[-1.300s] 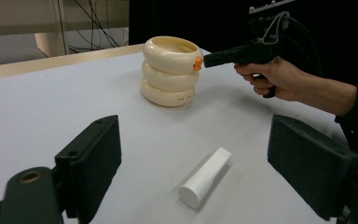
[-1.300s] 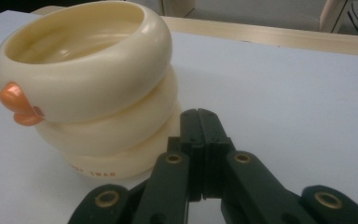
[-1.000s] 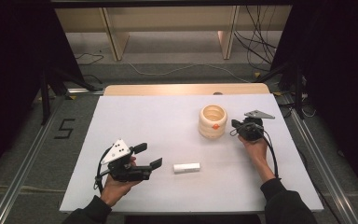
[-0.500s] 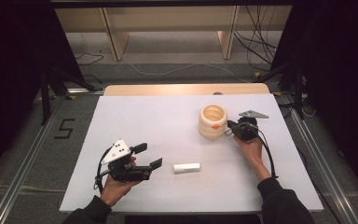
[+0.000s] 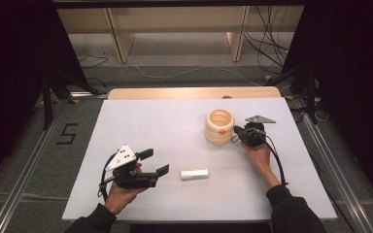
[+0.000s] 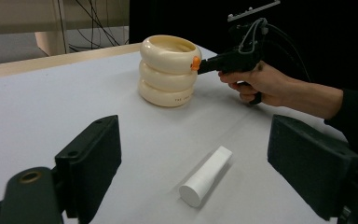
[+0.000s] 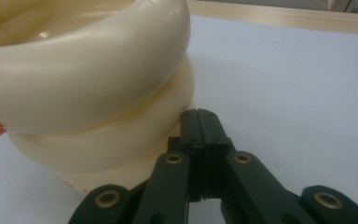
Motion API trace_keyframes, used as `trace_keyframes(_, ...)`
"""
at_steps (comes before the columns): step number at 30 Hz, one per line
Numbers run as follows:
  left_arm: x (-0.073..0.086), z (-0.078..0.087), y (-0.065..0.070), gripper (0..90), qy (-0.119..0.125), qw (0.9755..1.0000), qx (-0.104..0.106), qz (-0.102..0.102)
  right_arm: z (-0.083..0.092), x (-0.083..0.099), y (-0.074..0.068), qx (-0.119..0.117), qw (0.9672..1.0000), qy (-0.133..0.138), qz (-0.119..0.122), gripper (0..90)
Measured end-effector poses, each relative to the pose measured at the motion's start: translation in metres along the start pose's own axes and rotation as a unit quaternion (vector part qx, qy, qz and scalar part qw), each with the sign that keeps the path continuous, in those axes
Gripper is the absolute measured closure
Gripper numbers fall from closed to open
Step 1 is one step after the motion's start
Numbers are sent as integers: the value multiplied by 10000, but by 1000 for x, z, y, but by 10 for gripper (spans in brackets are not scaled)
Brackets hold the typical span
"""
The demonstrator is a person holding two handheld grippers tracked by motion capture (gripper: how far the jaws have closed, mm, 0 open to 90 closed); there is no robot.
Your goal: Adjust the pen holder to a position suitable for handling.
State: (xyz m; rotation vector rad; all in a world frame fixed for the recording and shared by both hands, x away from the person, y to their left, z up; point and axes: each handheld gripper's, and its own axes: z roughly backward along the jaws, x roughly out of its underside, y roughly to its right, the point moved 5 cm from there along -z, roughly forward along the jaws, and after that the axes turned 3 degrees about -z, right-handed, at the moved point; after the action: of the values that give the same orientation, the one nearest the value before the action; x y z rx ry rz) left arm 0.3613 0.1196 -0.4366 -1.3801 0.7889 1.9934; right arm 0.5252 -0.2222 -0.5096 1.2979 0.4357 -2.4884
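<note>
Two tongs: the right tongs (image 5: 240, 134) are pressed together with nothing between them, tips against the ringed pot (image 5: 219, 126); the left tongs (image 5: 151, 162) gape wide beside the white cylinder (image 5: 194, 174) on the worktop (image 5: 175, 121). Likely a nudge: push low and slowly so the pot slides, not tips.
</note>
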Motion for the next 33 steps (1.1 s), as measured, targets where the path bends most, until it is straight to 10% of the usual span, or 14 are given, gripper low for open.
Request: trace_keyframes(33,0,1,-1,171,-7,10000,-17,-21,-20,-9,-50,-474,9982,-52,359,900)
